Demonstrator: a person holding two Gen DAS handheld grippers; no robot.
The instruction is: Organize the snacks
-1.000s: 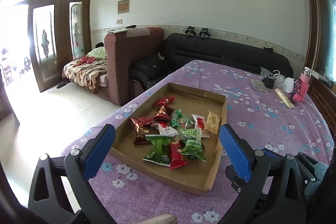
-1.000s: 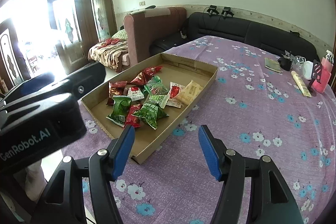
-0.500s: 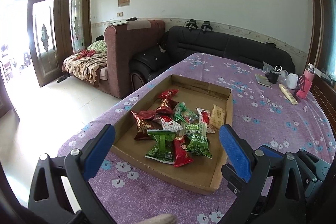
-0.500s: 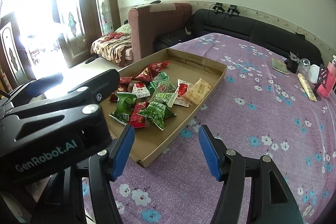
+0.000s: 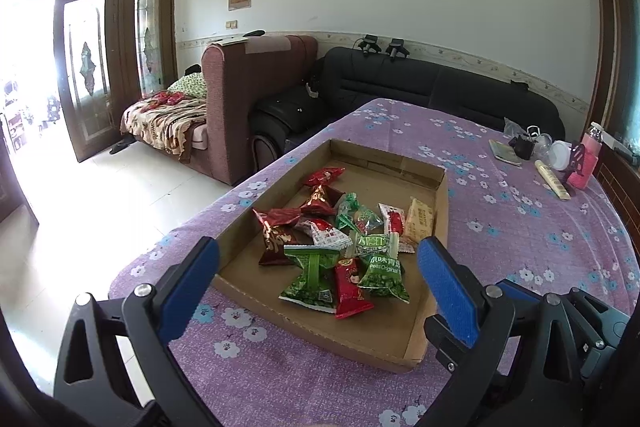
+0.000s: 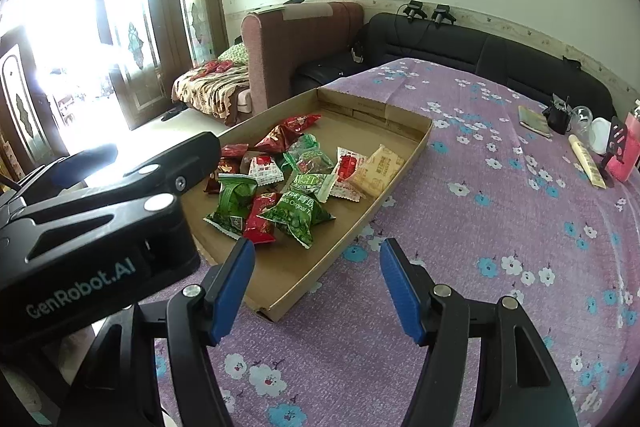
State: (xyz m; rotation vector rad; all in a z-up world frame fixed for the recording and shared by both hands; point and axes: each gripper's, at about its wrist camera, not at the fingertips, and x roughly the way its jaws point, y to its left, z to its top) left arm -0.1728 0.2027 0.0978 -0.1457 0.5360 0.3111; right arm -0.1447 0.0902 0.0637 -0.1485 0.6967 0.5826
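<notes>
A shallow cardboard tray (image 5: 434, 203) lies on the purple flowered tablecloth and holds a loose pile of snack packets: green pea packets (image 5: 310, 275), red packets (image 5: 276, 231), white-red ones (image 5: 392, 221) and a pale yellow one (image 5: 420, 219). My left gripper (image 5: 318, 281) is open and empty, its blue pads framing the tray's near end from above. My right gripper (image 6: 316, 279) is open and empty, over the tray's near right corner (image 6: 280, 307). The same packets (image 6: 296, 211) show in the right wrist view, with the left gripper's black body (image 6: 92, 227) at the left.
At the table's far right stand a pink spray bottle (image 5: 584, 163), a white jar (image 5: 560, 155), a cream tube (image 5: 554, 181), a dark clip (image 5: 524, 147) and a small booklet (image 5: 506, 151). A black sofa (image 5: 400, 83) and a maroon armchair (image 5: 256, 91) stand beyond the table.
Both grippers have moved closer to the tray and a little lower; the tray and packets look larger. Both stay open and the packets have not moved.
</notes>
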